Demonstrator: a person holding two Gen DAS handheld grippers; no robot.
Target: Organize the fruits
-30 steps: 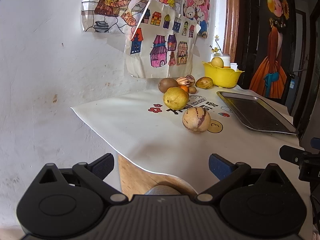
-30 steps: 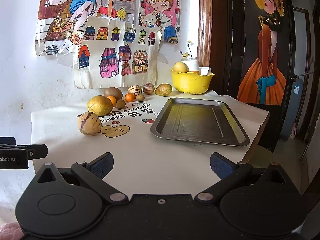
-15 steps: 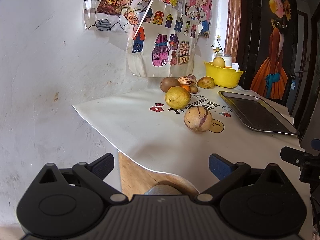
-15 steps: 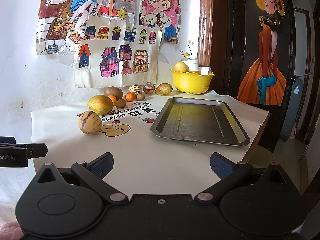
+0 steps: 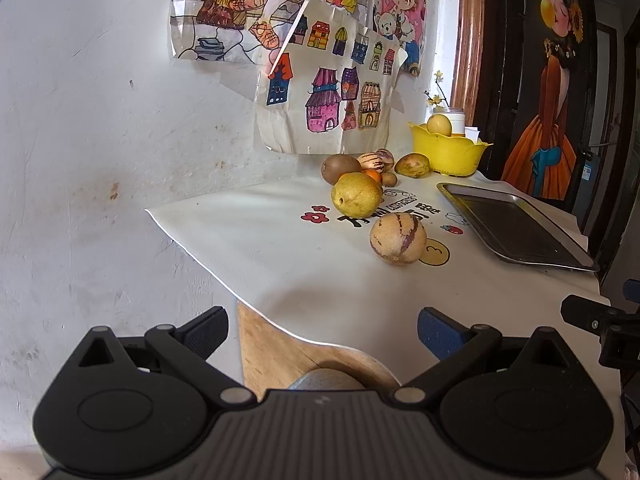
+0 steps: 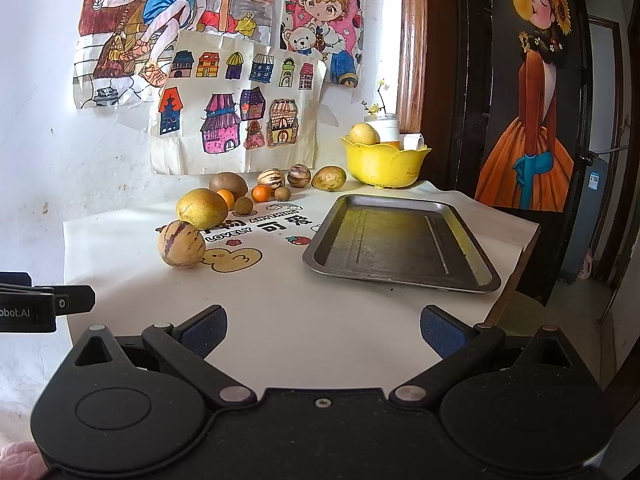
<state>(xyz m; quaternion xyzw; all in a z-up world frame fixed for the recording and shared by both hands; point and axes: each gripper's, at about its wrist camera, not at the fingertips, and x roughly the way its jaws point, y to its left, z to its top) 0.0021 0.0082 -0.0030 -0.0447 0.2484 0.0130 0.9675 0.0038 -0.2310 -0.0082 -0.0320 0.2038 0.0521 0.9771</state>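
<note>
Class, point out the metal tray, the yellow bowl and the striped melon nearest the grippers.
metal tray (image 6: pixel 400 240): right wrist view, bare floor.
yellow bowl (image 6: pixel 384 166): right wrist view, front wall.
striped melon (image 5: pixel 397 239): left wrist view, middle of skin.

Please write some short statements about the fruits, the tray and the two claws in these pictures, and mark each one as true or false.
1. The metal tray has no fruit in it. True.
2. The left claw is shut on a fruit. False: it is open and holds nothing.
3. The yellow bowl holds at least one round fruit. True.
4. The striped fruit lies inside the tray. False: it lies on the white table cover, to the left of the tray.
5. The right claw is open. True.
</note>
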